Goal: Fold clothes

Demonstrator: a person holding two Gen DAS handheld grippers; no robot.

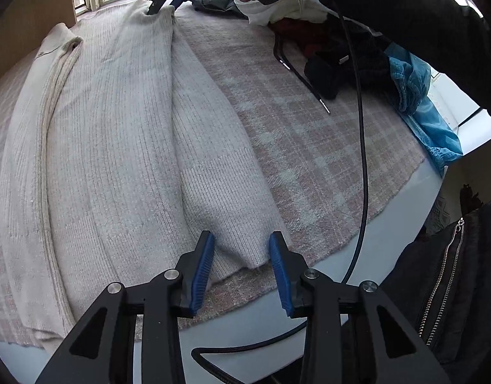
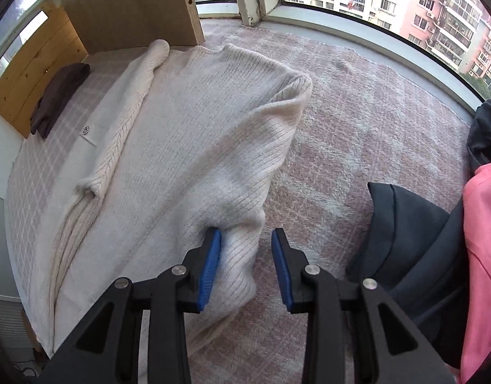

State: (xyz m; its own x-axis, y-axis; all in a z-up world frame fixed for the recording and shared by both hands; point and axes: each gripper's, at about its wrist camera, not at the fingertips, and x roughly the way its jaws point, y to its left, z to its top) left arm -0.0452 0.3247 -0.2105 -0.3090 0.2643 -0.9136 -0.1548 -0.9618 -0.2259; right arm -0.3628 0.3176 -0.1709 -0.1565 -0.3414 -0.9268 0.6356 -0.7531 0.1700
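A cream ribbed knit cardigan (image 1: 111,134) lies flat on a pink plaid blanket (image 1: 293,147), with one side folded over the middle. My left gripper (image 1: 242,249) is open, its blue pads on either side of the cardigan's bottom corner. My right gripper (image 2: 245,249) is open around a raised fold of the cardigan (image 2: 194,147) near the shoulder. The right gripper also shows in the left wrist view (image 1: 156,6), touching the cardigan's far end.
A pile of dark, white and blue clothes (image 1: 357,57) lies at the blanket's far right. A black cable (image 1: 360,147) hangs across. A folded dark garment (image 2: 58,99) sits by a wooden board (image 2: 127,3). Dark and pink clothes (image 2: 437,249) lie at right. Windows stand behind.
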